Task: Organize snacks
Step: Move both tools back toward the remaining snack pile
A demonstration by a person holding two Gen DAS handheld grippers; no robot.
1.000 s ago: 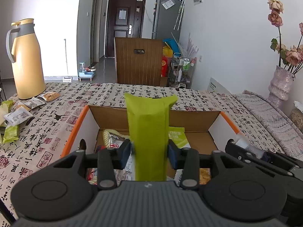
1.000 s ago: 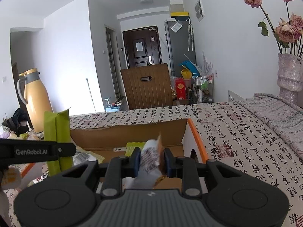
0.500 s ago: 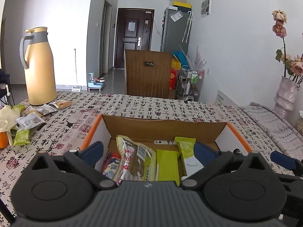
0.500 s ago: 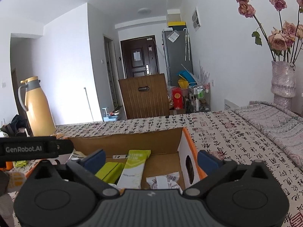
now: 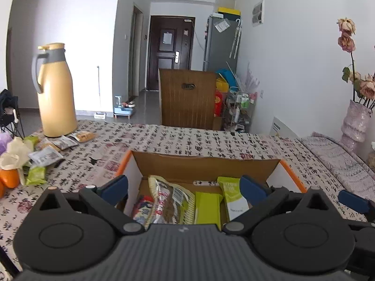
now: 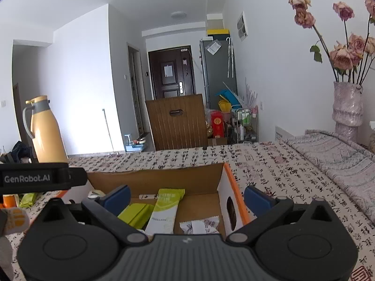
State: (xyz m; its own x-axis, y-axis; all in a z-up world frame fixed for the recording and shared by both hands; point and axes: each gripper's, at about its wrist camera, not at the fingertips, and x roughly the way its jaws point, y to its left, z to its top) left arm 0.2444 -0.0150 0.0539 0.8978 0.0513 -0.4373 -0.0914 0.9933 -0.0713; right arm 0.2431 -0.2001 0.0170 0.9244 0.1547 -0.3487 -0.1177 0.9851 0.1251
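Observation:
An open cardboard box [image 5: 206, 164] with orange edges sits on the patterned tablecloth. Inside lie a green bar packet [image 5: 207, 207], a green-and-white packet [image 5: 234, 199], a printed bag [image 5: 168, 201] and a red snack. My left gripper [image 5: 185, 186] is open and empty above the box's near side. In the right wrist view the box [image 6: 154, 179] holds the green packet [image 6: 136, 214], the green-and-white packet [image 6: 165, 210] and a small white wrapped snack [image 6: 199, 224]. My right gripper [image 6: 186, 197] is open and empty above the box's right end.
Several loose snack packets [image 5: 44, 155] lie at the table's left by a yellow thermos jug [image 5: 55, 91]. An orange object [image 5: 9, 178] sits at the far left. A vase of dried roses [image 6: 346, 103] stands at the right. A wooden chair back [image 5: 187, 98] stands behind the table.
Both grippers opened and dropped their snacks into the box: the left let go of the green bar packet, the right the white wrapped snack. Both then lifted and drew back slightly.

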